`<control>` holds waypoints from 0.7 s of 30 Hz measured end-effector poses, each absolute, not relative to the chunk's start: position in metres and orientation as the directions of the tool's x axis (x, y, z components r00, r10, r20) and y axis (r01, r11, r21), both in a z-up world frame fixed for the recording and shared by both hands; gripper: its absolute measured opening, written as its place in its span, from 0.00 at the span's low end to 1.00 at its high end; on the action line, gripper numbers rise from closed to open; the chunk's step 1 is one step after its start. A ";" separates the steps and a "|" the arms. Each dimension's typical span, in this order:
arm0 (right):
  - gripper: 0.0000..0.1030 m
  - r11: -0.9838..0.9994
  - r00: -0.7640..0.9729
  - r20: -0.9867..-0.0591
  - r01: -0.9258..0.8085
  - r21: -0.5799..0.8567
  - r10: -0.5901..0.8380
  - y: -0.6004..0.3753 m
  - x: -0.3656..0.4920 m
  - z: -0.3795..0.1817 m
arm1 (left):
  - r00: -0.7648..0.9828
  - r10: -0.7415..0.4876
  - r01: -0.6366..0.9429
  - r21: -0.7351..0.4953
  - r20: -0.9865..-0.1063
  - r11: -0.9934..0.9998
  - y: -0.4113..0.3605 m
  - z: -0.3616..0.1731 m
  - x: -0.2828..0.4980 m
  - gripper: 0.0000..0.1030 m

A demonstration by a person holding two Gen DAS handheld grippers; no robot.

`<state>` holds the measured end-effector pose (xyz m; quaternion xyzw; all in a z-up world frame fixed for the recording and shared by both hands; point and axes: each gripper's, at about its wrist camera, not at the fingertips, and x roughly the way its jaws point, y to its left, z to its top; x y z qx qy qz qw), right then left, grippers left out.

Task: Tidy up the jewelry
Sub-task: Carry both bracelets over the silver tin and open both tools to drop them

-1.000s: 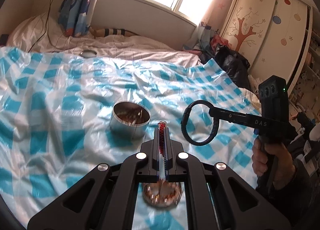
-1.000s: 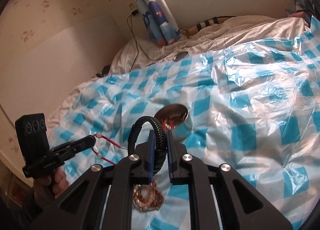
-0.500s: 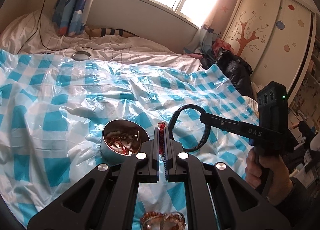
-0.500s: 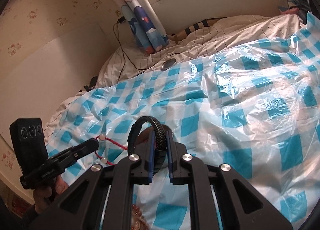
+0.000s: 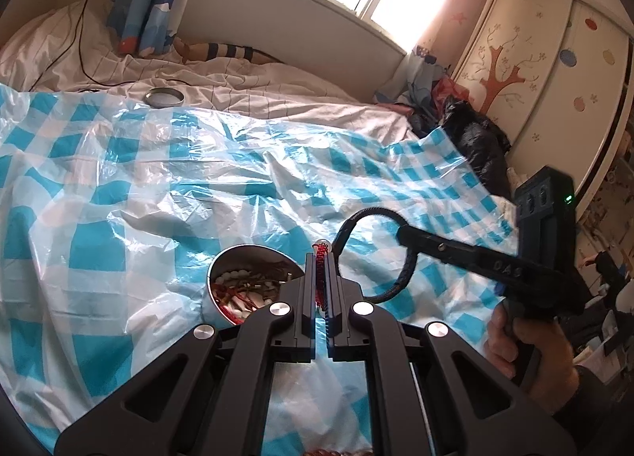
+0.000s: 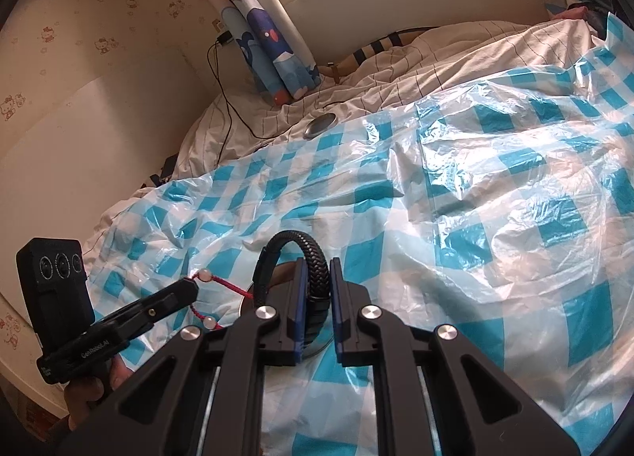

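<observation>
Showing only leftward: tin (image 5: 253,281) contents; left tool (image 5: 321,258) pinching red cord (image 5: 319,269), right tool (image 6: 315,273) black bracelet (image 6: 313,258).

Both grippers are matte black: the left gripper (image 5: 321,258) has angular arms with triangular cut-outs, round silver screws and blue-edged pads. At right of the left view, the right gripper (image 5: 400,235) bears pale lettering, its upright block (image 5: 545,206) a green light. A dark sleeve (image 5: 594,388) shows at lower right.

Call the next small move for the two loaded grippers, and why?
Probably ease the left gripper a little further over the open tin and release. It is shut on the red cord bracelet, close beside the tin's rim, and the tin already holds jewelry. The right gripper, shut on the black braided bracelet, can follow.
</observation>
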<state>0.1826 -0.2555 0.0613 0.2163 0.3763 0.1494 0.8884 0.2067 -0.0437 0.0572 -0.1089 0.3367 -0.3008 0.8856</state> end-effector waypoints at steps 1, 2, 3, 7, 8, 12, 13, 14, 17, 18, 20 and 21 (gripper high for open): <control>0.12 0.861 0.671 -0.605 -0.100 0.498 0.428 -0.256 0.185 0.060 | 0.591 -0.584 0.451 -0.373 -0.556 0.811 -0.047 0.052 0.213 0.03; 0.12 0.861 0.667 -0.609 -0.099 0.498 0.429 -0.255 0.189 0.058 | 0.591 -0.556 0.437 -0.348 -0.584 0.830 -0.049 0.047 0.220 0.04; 0.12 0.862 0.665 -0.612 -0.100 0.496 0.429 -0.254 0.191 0.057 | 0.589 -0.531 0.422 -0.328 -0.609 0.845 -0.051 0.041 0.226 0.04; 0.12 0.867 0.647 -0.628 -0.106 0.486 0.431 -0.245 0.197 0.049 | 0.542 -0.481 0.361 -0.326 -0.689 0.874 -0.046 0.019 0.244 0.08; 0.12 0.868 0.644 -0.632 -0.107 0.484 0.432 -0.243 0.199 0.048 | 0.534 -0.479 0.354 -0.330 -0.697 0.875 -0.045 0.018 0.244 0.18; 0.12 0.868 0.633 -0.640 -0.108 0.485 0.436 -0.233 0.203 0.041 | 0.550 -0.478 0.334 -0.344 -0.685 0.877 -0.034 0.026 0.240 0.39; 0.12 0.868 0.630 -0.641 -0.109 0.485 0.438 -0.231 0.204 0.040 | 0.555 -0.480 0.328 -0.352 -0.679 0.877 -0.030 0.029 0.238 0.43; 0.12 0.867 0.627 -0.643 -0.112 0.485 0.440 -0.228 0.205 0.039 | 0.561 -0.480 0.320 -0.357 -0.674 0.877 -0.026 0.032 0.236 0.45; 0.12 0.873 0.608 -0.660 -0.123 0.471 0.442 -0.213 0.211 0.031 | 0.586 -0.483 0.296 -0.383 -0.650 0.875 -0.012 0.043 0.223 0.48; 0.12 0.874 0.597 -0.668 -0.124 0.470 0.444 -0.209 0.213 0.028 | 0.592 -0.483 0.292 -0.387 -0.645 0.875 -0.008 0.046 0.219 0.49; 0.24 0.874 0.560 -0.694 -0.125 0.470 0.453 -0.203 0.218 0.019 | 0.602 -0.482 0.284 -0.393 -0.637 0.874 -0.001 0.049 0.208 0.52; 0.27 0.883 0.561 -0.704 -0.115 0.455 0.436 -0.202 0.217 0.017 | 0.602 -0.483 0.283 -0.397 -0.635 0.873 0.001 0.048 0.203 0.52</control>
